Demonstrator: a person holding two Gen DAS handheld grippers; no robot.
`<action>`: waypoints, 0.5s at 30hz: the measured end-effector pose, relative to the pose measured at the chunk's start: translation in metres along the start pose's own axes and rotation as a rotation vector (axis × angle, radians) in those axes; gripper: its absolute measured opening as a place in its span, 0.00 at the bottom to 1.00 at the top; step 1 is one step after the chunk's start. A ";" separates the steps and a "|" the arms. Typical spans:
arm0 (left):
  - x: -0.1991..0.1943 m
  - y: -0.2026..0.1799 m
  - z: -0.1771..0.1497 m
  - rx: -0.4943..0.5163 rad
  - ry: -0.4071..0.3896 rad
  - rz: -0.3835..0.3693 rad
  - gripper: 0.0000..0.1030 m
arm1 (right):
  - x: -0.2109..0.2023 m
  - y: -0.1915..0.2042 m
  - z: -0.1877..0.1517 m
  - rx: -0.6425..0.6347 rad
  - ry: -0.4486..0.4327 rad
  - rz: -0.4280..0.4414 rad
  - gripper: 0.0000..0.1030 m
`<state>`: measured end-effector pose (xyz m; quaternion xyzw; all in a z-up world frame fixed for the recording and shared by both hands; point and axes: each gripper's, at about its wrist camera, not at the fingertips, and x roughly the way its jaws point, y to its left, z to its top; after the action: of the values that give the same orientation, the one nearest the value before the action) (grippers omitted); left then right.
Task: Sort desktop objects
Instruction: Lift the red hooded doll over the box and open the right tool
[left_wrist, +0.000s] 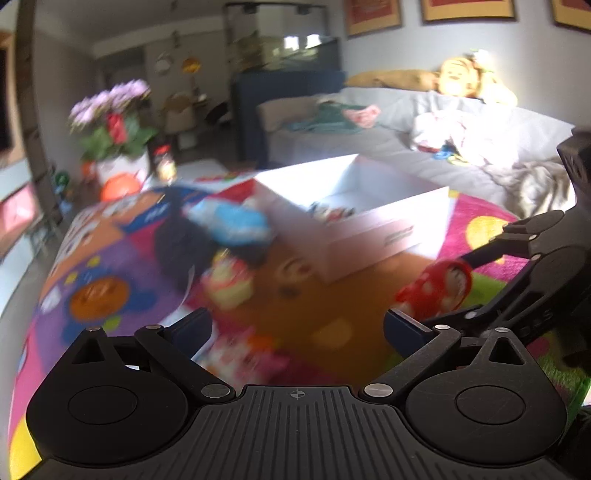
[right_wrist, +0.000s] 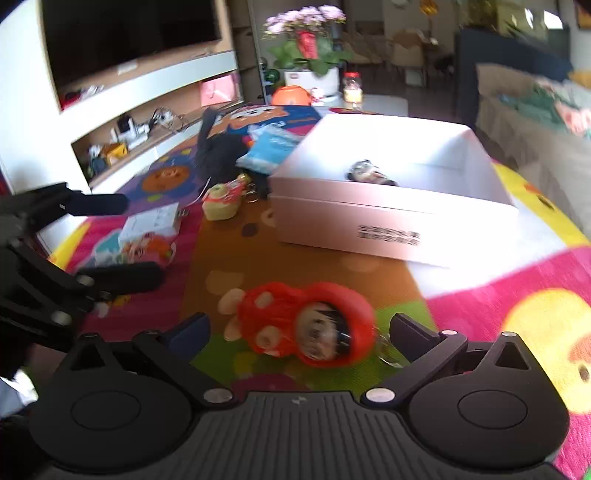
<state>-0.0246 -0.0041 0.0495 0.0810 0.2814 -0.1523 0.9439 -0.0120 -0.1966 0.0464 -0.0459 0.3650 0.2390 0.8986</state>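
A red spotted doll with a keyring lies on the colourful play mat. It sits between the jaws of my open right gripper, with a gap on both sides. In the blurred left wrist view the doll shows at the right with the right gripper around it. My left gripper is open over the mat with nothing in it. From the right wrist view the left gripper hangs above a small white carton and a colourful packet.
A white open box stands on the mat with a small dark item inside. Left of it lie a blue packet, a black object and a yellow-pink toy. A flower pot, TV shelf and sofa surround the mat.
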 end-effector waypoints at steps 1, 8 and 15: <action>-0.002 0.003 -0.006 -0.011 0.010 0.008 0.99 | 0.006 0.004 0.001 -0.024 0.002 -0.018 1.00; -0.013 0.004 -0.024 -0.035 0.021 0.003 1.00 | 0.023 0.015 0.003 -0.051 0.057 -0.098 0.94; -0.010 0.005 -0.022 -0.061 0.007 0.004 1.00 | -0.030 0.006 0.038 -0.082 -0.009 -0.051 0.93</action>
<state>-0.0426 0.0080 0.0374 0.0534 0.2891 -0.1417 0.9452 -0.0094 -0.1935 0.0949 -0.0908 0.3496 0.2311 0.9034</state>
